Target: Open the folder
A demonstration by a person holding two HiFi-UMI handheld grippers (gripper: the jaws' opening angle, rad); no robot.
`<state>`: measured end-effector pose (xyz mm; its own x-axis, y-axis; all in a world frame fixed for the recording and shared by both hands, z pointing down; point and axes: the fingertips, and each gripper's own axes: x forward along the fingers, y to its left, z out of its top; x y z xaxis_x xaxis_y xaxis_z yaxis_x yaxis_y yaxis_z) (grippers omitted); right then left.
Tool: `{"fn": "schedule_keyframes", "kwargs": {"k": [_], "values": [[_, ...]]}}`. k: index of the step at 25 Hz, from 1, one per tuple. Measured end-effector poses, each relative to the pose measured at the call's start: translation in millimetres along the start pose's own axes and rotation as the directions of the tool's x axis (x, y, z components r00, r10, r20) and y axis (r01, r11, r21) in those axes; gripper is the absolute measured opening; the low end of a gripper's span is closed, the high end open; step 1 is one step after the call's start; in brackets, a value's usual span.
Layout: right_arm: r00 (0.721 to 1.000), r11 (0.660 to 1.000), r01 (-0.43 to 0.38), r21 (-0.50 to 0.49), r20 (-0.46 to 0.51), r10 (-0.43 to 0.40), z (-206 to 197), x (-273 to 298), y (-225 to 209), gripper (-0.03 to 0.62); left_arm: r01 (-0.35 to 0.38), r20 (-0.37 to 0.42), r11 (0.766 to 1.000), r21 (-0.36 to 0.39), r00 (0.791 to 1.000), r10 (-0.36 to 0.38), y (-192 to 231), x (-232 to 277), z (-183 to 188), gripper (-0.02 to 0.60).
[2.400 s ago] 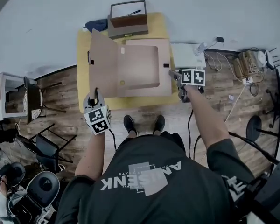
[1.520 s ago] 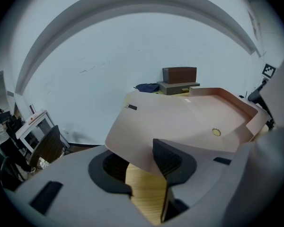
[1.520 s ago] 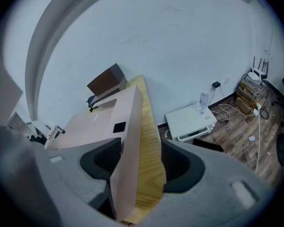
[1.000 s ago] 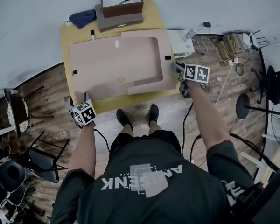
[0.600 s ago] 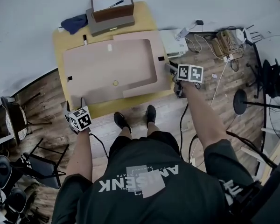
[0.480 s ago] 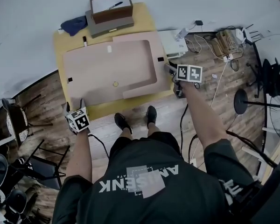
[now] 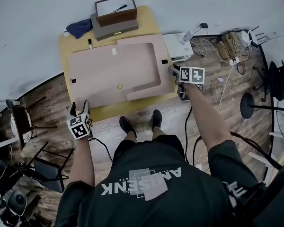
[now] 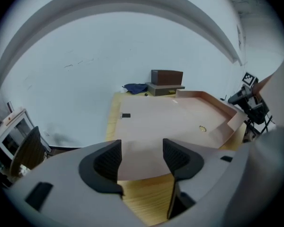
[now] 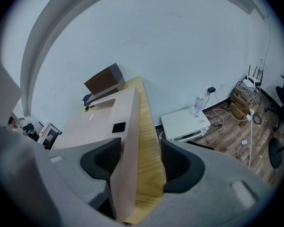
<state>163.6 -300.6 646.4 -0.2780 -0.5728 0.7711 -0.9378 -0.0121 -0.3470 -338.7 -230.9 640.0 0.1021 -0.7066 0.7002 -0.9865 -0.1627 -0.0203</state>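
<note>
While the folder (image 7: 113,67) lies spread open and flat on the yellow wooden counter (image 7: 104,111), a gripper waits at either end of it. The counter reaches ahead of both grippers to the pale wall, and the folder covers most of it.

The folder's pinkish-tan sheet lies ahead and to the right of the left gripper (image 7: 79,107). This gripper hovers off the counter's near corner, clear of the folder. Its jaws have just been closing a little yet stand well apart, with nothing between the pads; the folder's near edge shows beyond them.

The right gripper (image 7: 172,71) sits at the folder's opposite end. Its jaws are apart, with the folder's raised edge and the counter's side between them. That edge runs close along one pad, and no squeeze on it shows.

Far ahead of both grippers, at the counter's back, a brown box (image 7: 116,11) rests on a grey box (image 7: 114,26). A pen (image 7: 119,7) lies on the brown box. A dark blue cloth (image 7: 79,27) lies beside them, on the left gripper's side.

On the floor beyond the right gripper stands a white device (image 7: 179,47) with a clear bottle (image 7: 185,36) on it.

A black tab (image 7: 164,61) marks the folder just ahead of the right gripper. A small gold ring (image 7: 119,86) sits on the sheet between the grippers.
</note>
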Motion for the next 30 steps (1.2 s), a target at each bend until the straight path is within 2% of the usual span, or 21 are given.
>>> {"fn": "schedule_keyframes", "kwargs": {"k": [4, 8, 14, 18, 22, 27, 30], "values": [[1.000, 1.000, -0.001, -0.009, -0.006, 0.001, 1, 0, 0, 0.250, 0.053, 0.072, 0.998, -0.041, 0.996, -0.050, -15, -13, 27, 0.256], [1.000, 0.999, -0.004, -0.042, -0.009, 0.004, 4, -4, -1, 0.252, 0.119, 0.148, 0.992, -0.044, 0.983, -0.111, -38, -25, 59, 0.247], [0.995, 0.996, -0.042, -0.078, 0.090, 0.049, 32, -39, 4, 0.250, 0.208, 0.268, 0.978, -0.005, 0.943, -0.199, -79, -49, 121, 0.235], [0.984, 0.990, -0.093, -0.106, 0.143, 0.108, 47, -67, 15, 0.250, 0.255, 0.313, 0.966, 0.037, 0.915, -0.253, -109, -64, 154, 0.233], [0.963, 0.974, -0.163, -0.155, 0.191, 0.191, 60, -96, 36, 0.250, 0.286, 0.362, 0.955, 0.077, 0.885, -0.294, -136, -83, 184, 0.221], [0.915, 0.934, -0.237, -0.267, 0.261, 0.307, 84, -143, 69, 0.250, 0.311, 0.412, 0.942, 0.123, 0.848, -0.333, -165, -110, 214, 0.179], [0.885, 0.907, -0.256, -0.334, 0.297, 0.359, 98, -172, 89, 0.250, 0.317, 0.443, 0.937, 0.147, 0.826, -0.349, -176, -127, 229, 0.115]]}}
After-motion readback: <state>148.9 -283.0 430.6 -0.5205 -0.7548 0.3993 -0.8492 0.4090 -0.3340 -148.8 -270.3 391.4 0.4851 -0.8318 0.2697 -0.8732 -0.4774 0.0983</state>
